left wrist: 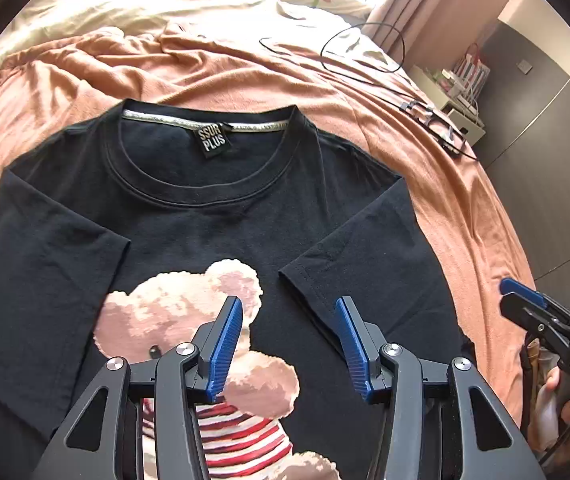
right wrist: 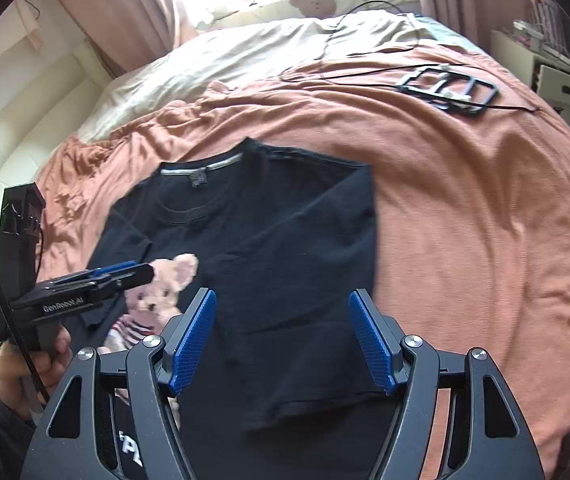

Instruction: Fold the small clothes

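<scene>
A black T-shirt [left wrist: 213,216] with a teddy bear print [left wrist: 189,320] lies face up on the orange bedspread, collar away from me. Both of its sides are folded in over the middle, sleeves lying on the chest. My left gripper [left wrist: 289,344] hovers open above the bear print, nothing between its blue pads. In the right wrist view the same T-shirt [right wrist: 285,248] lies below my right gripper [right wrist: 283,344], which is open and empty over the folded right side. The left gripper [right wrist: 125,272] shows at the left of that view, held by a hand [right wrist: 25,372].
The orange bedspread [right wrist: 465,208] spreads out to the right of the shirt. A black frame [right wrist: 449,88] with thin cables lies farther back on it. Cream bedding and pillows sit at the head of the bed; a white bedside unit [right wrist: 557,80] stands at the right.
</scene>
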{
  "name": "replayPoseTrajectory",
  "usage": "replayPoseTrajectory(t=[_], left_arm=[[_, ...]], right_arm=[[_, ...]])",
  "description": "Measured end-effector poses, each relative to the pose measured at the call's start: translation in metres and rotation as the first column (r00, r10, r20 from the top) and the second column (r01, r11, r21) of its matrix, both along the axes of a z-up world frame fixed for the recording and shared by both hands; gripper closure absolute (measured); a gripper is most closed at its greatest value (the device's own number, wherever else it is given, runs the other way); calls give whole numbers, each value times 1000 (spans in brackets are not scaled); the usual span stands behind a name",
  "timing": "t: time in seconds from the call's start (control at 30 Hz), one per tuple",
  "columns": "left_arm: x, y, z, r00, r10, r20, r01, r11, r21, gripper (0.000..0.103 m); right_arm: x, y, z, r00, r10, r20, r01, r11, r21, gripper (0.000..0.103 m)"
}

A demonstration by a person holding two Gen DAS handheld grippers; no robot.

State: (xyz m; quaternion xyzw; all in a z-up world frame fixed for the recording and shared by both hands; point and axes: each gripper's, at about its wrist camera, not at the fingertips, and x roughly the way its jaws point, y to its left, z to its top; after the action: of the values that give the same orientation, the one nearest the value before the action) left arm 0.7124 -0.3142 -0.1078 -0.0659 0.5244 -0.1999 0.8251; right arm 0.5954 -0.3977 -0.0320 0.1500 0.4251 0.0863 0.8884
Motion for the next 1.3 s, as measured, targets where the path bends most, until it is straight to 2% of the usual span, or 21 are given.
replayPoseTrajectory(t=[0.17, 0.4, 0.53, 0.6, 0.63, 0.67, 0.73, 0.8, 0.93, 1.0, 1.1, 1.3], left_arm=[[8, -12, -14, 1000, -8, 12, 8, 999, 45, 52], [20, -24, -34, 999, -25, 24, 23, 997, 78, 52], [26, -33, -44, 999, -43, 23, 41, 994, 101, 53], [28, -39, -50, 998, -59, 28, 55, 991, 118, 57], [28, -43, -53, 997, -71, 34, 65, 988, 139, 62], [29, -46, -56, 996, -82, 33, 76, 985, 156, 70], [31, -48, -59, 995, -89, 36, 82, 983, 163, 79], [29, -49, -57, 995, -84, 52, 74, 983, 171, 96], [24, -49, -48, 989, -113, 94, 91, 972, 217, 97], [24, -45, -45, 990, -97, 101, 71, 968, 239, 98], [27, -37, -44, 994, -68, 91, 44, 969, 243, 98], [31, -39, -53, 993, -77, 85, 52, 961, 270, 98]], right_arm=[[-2, -12, -19, 998, -42, -42, 41, 999, -28, 36], [-3, -9, -51, 994, -27, -101, 22, 998, -59, 60], [2, -10, -65, 992, -6, -128, -3, 998, -70, 62], [3, -7, -71, 990, 4, -140, -17, 996, -89, 62], [4, -7, -73, 989, 8, -145, -22, 995, -96, 65], [5, -7, -76, 988, 12, -151, -28, 994, -106, 68], [5, -7, -78, 989, 17, -149, -35, 992, -122, 71], [4, -8, -80, 989, 17, -148, -37, 990, -134, 73], [1, -11, -82, 989, 8, -151, -29, 990, -136, 74], [1, -11, -83, 988, 3, -154, -23, 991, -130, 74], [-1, -12, -83, 988, -1, -155, -20, 991, -129, 73], [-2, -12, -84, 988, 4, -156, -25, 991, -131, 74]])
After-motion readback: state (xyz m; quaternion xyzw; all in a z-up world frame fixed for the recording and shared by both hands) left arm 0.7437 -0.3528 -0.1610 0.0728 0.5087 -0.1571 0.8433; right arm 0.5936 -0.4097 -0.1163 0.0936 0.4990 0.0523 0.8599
